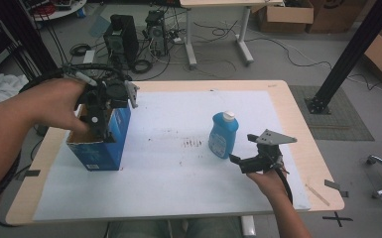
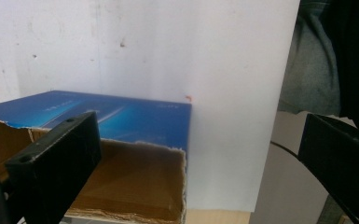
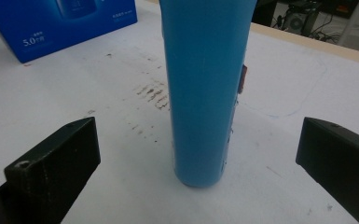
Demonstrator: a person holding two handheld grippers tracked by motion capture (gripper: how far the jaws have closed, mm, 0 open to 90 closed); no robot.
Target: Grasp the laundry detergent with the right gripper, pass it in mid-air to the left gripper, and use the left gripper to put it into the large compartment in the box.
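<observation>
At the left of the high view, the left tool (image 1: 100, 116) hangs over the open top of a blue cardboard box (image 1: 99, 148), held by the person's left hand (image 1: 54, 106). The box stands upright near the left edge of the white sheet (image 1: 168, 183) that covers the surface (image 1: 297, 134). In the left gripper view the tool's two black jaws stand wide apart with nothing between them; the left jaw sits above the box's torn brown rim, and the right jaw lies out beyond the box, over the edge of the sheet. The inside of the box (image 2: 135, 182) shows bare brown card.

Toward the middle of the sheet lies a patch of small dark marks (image 1: 193, 143). Just right of it stands a blue bottle (image 1: 223, 135) with a white cap, upright on the sheet and well apart from the box.

Just beside the bottle, on its right, the right tool (image 1: 240, 161) is held low by the right hand (image 1: 268, 178). In the right gripper view its jaws are spread wide, with the bottle (image 3: 205, 93) standing between them farther ahead, touching neither.
</observation>
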